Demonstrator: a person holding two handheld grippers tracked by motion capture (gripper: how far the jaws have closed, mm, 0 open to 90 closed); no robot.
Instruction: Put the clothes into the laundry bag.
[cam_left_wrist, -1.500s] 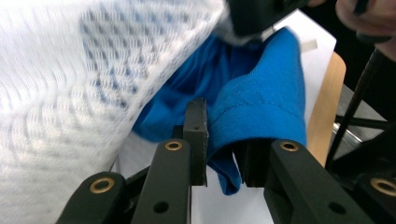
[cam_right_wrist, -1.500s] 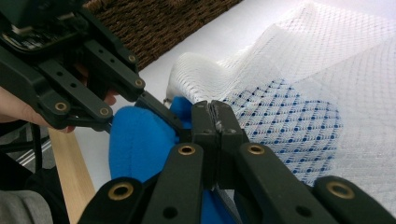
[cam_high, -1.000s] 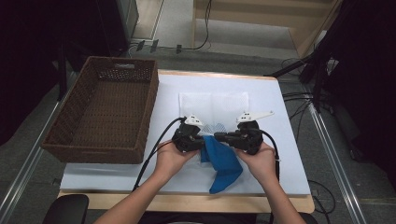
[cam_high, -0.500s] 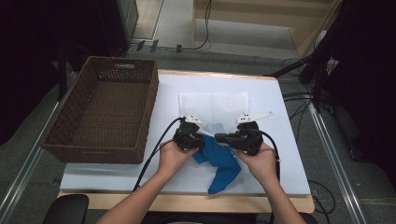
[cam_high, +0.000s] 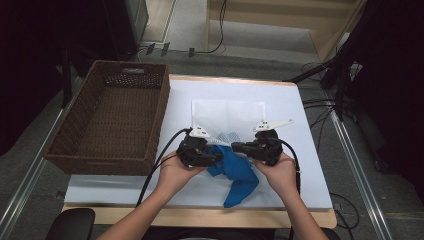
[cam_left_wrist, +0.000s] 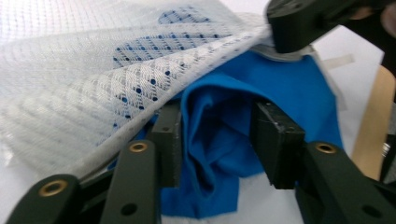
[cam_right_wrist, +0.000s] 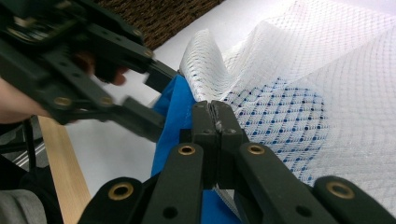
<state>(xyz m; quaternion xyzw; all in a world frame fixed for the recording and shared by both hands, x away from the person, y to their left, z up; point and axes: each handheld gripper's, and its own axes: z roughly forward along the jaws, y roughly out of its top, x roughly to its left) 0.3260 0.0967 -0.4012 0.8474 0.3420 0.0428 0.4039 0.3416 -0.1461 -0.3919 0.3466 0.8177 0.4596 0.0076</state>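
High view: I have both grippers at the near middle of the white table cover (cam_high: 310, 150), working a blue cloth (cam_high: 239, 176) into a white mesh bag (cam_high: 227, 116) that lies flat just beyond them. The cloth's upper part sits at the bag's near edge, where blue shows through the netting, while its lower end trails toward the table's wooden front edge (cam_high: 200, 217). My left gripper (cam_high: 216, 156) points rightward at the cloth; its jaws have just been opening. Left gripper view: the two black pads (cam_left_wrist: 275, 144) stand a moderate way apart with a fold of blue cloth between them, the left pad beside the fabric and the right pad at its edge, neither visibly pressing, so I read nothing as clamped. The mesh drapes over the cloth from the upper left, and the tip of my right gripper (cam_left_wrist: 292, 28) bears on the bag's hem at upper right. Right gripper view: my right gripper (cam_right_wrist: 215, 116) has its jaws fully together, pinching the thin edge of the mesh bag (cam_right_wrist: 299, 93), with blue cloth (cam_right_wrist: 175, 112) directly beneath and the left gripper (cam_right_wrist: 140, 93) close on the left. A brown wicker basket (cam_high: 150, 125) stands on the table's left side, apart from the work.
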